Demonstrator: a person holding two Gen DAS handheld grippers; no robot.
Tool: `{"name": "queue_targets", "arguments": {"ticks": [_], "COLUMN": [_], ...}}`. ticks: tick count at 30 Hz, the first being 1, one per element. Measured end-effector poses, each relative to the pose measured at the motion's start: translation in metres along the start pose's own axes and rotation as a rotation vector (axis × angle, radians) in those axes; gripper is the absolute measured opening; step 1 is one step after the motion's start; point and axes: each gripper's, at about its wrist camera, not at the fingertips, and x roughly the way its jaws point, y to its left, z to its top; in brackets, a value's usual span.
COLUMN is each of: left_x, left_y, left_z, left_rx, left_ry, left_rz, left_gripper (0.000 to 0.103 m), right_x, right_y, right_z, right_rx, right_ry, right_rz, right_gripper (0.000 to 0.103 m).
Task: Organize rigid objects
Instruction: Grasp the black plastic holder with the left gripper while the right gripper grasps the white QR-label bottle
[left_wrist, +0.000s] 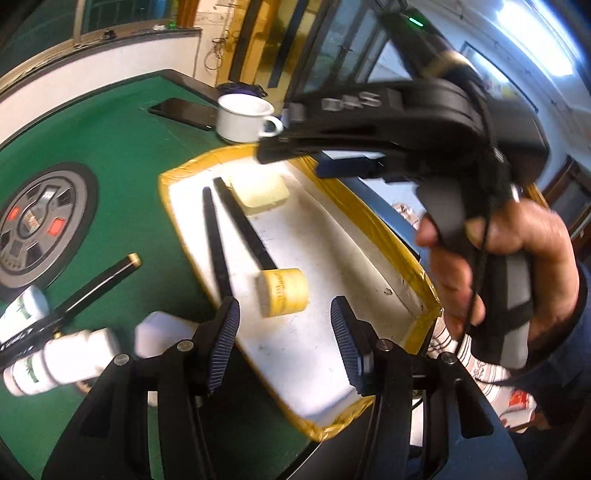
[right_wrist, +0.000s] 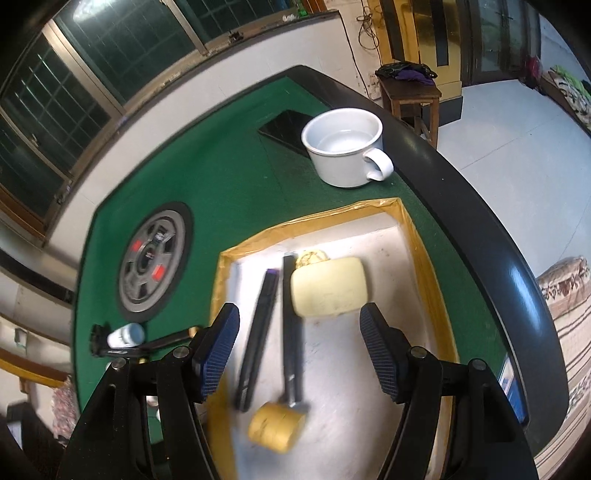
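Currently, both tools are held spread and empty above the yellow-rimmed tray (right_wrist: 424, 243): the left tool (left_wrist: 286, 341) and the right tool (right_wrist: 301, 350). Inside the tray are seen a yellow cylinder (left_wrist: 283, 291), two black sticks (right_wrist: 258, 339) and a pale block (right_wrist: 328, 286). White bottles (left_wrist: 61, 363) are left on the green surface (left_wrist: 122, 166).

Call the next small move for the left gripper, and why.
Probably swing the left gripper left toward the white bottles on the green table. Its jaws are open and empty over the tray, which already holds the yellow roll, two black sticks and the pale block; the bottles lie outside.
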Motion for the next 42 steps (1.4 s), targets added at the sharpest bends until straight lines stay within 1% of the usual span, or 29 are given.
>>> {"name": "queue_targets", "arguments": {"ticks": [2, 4, 6, 8, 9, 11, 13, 14, 15, 16, 18, 19, 20, 21, 24, 26, 28, 29, 32, 33, 35, 37, 39, 42], "left_x": [-0.013, -0.030, -0.052, -0.071, -0.084, -0.102, -0.124, -0.134, -0.135, -0.138, -0.140, -0.136, -0.133, -0.128, -0.114, -0.103, -0.095, -0.088, -0.076, -0.069, -0.064, -0.062, -0.062, -0.070], "left_y": [0.011, 0.025, 0.045, 0.067, 0.082, 0.108, 0.146, 0.166, 0.180, 0.199, 0.235, 0.247, 0.253, 0.262, 0.276, 0.283, 0.290, 0.294, 0.302, 0.307, 0.314, 0.313, 0.310, 0.307], "left_z": [-0.003, -0.006, -0.011, -0.017, -0.022, -0.029, -0.042, -0.049, -0.052, -0.056, -0.066, -0.068, -0.069, -0.069, -0.072, -0.070, -0.067, -0.064, -0.057, -0.054, -0.054, -0.055, -0.057, -0.072], "left_rx": [-0.022, -0.056, -0.110, -0.159, -0.188, -0.228, -0.277, -0.296, -0.309, -0.326, -0.339, -0.334, -0.323, -0.291, -0.245, -0.224, -0.205, -0.197, -0.189, -0.191, -0.212, -0.196, -0.211, -0.245], "left_ry": [-0.015, -0.048, -0.089, -0.129, -0.148, -0.164, -0.183, -0.177, -0.168, -0.156, -0.109, -0.081, -0.061, -0.032, 0.029, 0.059, 0.092, 0.115, 0.140, 0.149, 0.149, 0.116, 0.099, 0.066], "left_rz": [-0.002, 0.000, 0.009, 0.034, 0.057, 0.104, 0.174, 0.206, 0.230, 0.260, 0.300, 0.331, 0.346, 0.343, 0.345, 0.320, 0.363, 0.370, 0.387, 0.380, 0.389, 0.433, 0.450, 0.451], "left_gripper": [0.050, 0.050, 0.050, 0.050, 0.050, 0.059, 0.060, 0.063, 0.064, 0.066, 0.066, 0.066, 0.066, 0.066, 0.066, 0.066, 0.066, 0.066, 0.066, 0.066, 0.066, 0.065, 0.065, 0.065], "right_x": [-0.009, -0.017, -0.025, -0.033, -0.036, -0.042, -0.045, -0.047, -0.047, -0.048, -0.048, -0.048, -0.047, -0.047, -0.046, -0.047, -0.048, -0.049, -0.051, -0.052, -0.052, -0.052, -0.049, -0.038], "right_y": [0.007, 0.017, 0.026, 0.037, 0.042, 0.055, 0.066, 0.069, 0.074, 0.080, 0.087, 0.090, 0.092, 0.093, 0.097, 0.098, 0.099, 0.100, 0.099, 0.099, 0.098, 0.098, 0.100, 0.108], "right_z": [-0.005, -0.011, -0.016, -0.022, -0.025, -0.034, -0.043, -0.048, -0.052, -0.059, -0.068, -0.072, -0.075, -0.079, -0.090, -0.097, -0.103, -0.106, -0.115, -0.117, -0.120, -0.121, -0.123, -0.127], "right_rx": [0.011, 0.005, -0.003, -0.021, -0.029, -0.046, -0.067, -0.075, -0.089, -0.103, -0.116, -0.121, -0.123, -0.124, -0.125, -0.121, -0.123, -0.122, -0.120, -0.119, -0.118, -0.120, -0.127, -0.162], "right_ry": [-0.018, -0.031, -0.045, -0.059, -0.064, -0.065, -0.059, -0.057, -0.053, -0.046, -0.034, -0.027, -0.021, -0.017, -0.001, 0.007, 0.011, 0.012, 0.020, 0.022, 0.027, 0.032, 0.041, 0.087], "right_rz": [0.020, 0.031, 0.045, 0.051, 0.058, 0.082, 0.098, 0.101, 0.102, 0.105, 0.113, 0.113, 0.113, 0.111, 0.099, 0.093, 0.085, 0.081, 0.070, 0.068, 0.068, 0.074, 0.084, 0.142], "right_gripper": [0.063, 0.063, 0.063, 0.063, 0.063, 0.063, 0.063, 0.065, 0.070, 0.071, 0.072, 0.072, 0.072, 0.072, 0.072, 0.072, 0.072, 0.072, 0.072, 0.072, 0.072, 0.072, 0.072, 0.072]}}
